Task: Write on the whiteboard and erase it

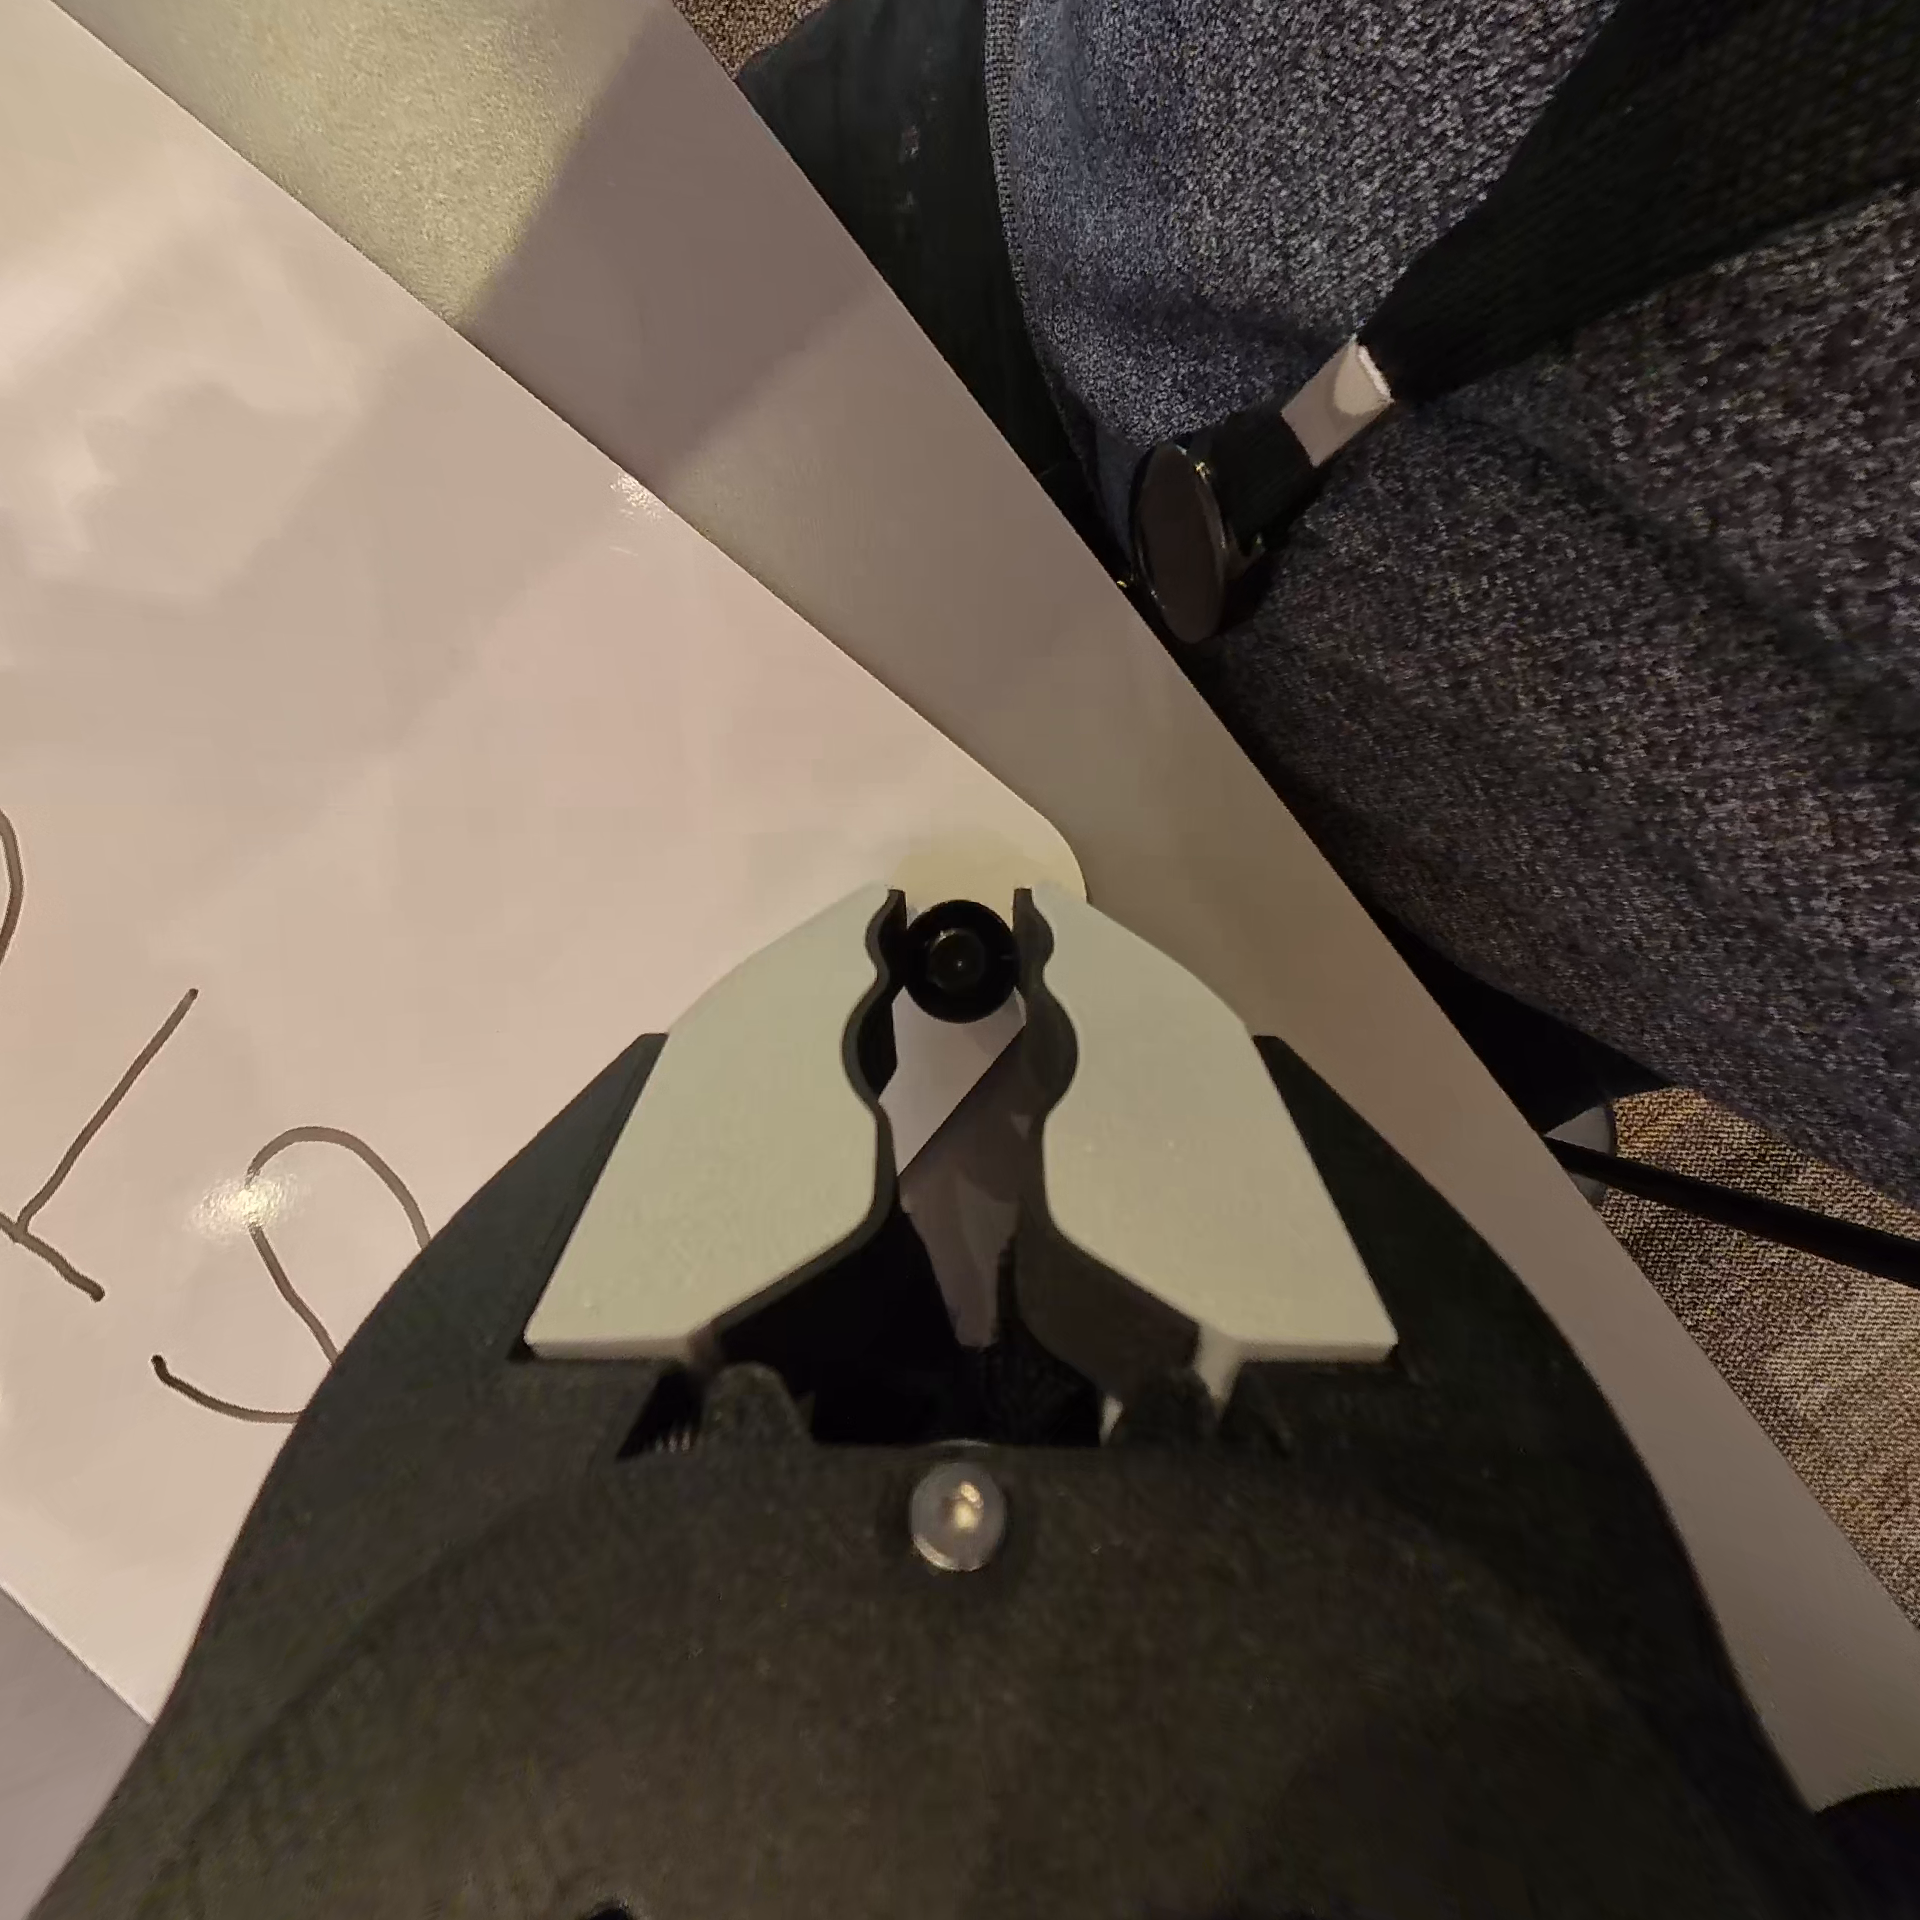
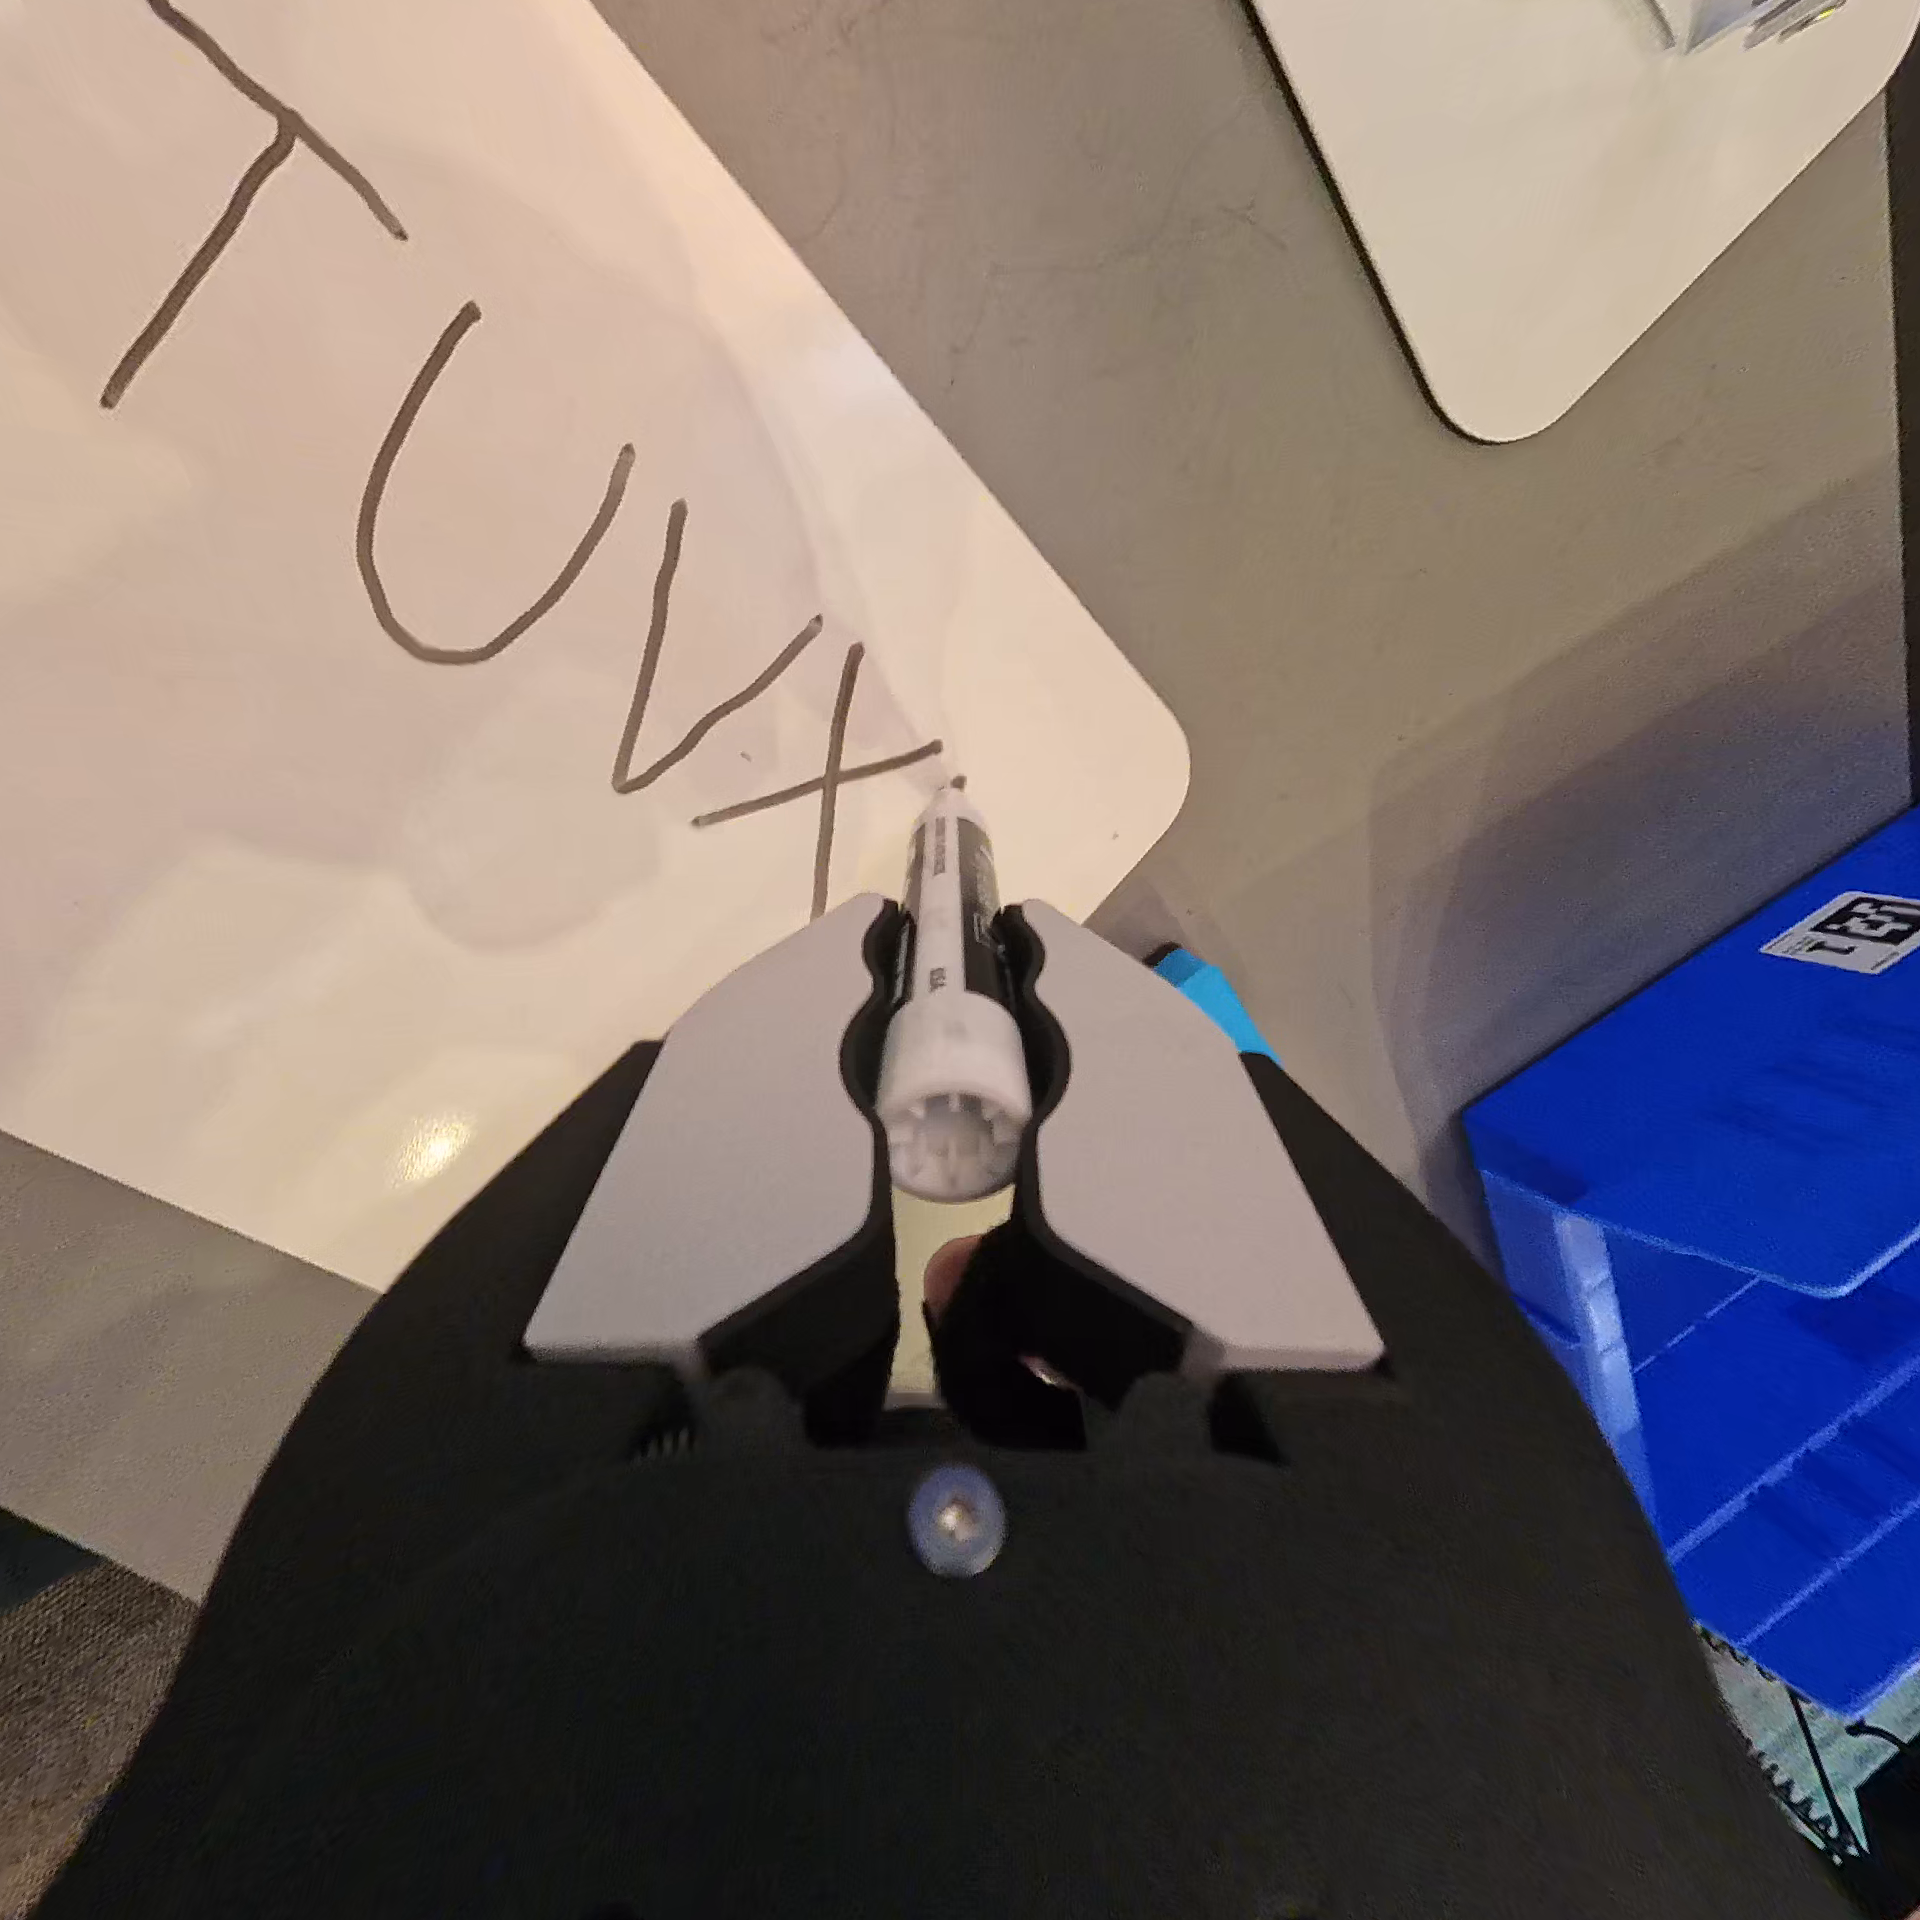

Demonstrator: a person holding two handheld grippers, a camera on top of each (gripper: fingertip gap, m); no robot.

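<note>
We see a smooth grey table top, its straight edge running diagonally above mottled grey-blue carpet. A black chair leg with a round black foot stands on that carpet. Beside the table's far side sit stacked bright blue plastic trays. Warm light glares off glossy surfaces.

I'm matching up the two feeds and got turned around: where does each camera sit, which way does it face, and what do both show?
Left wrist view: sits on the left gripper, looking down along its fingers, closed on a black cap, at a corner of the whiteboard, the table edge and carpet beyond.
Right wrist view: sits on the right gripper, looking down along its fingers, clamped on a marker with its tip at the board; a blue bin stands right.
Shared: the same whiteboard with dark handwriting, on the grey table.
</note>
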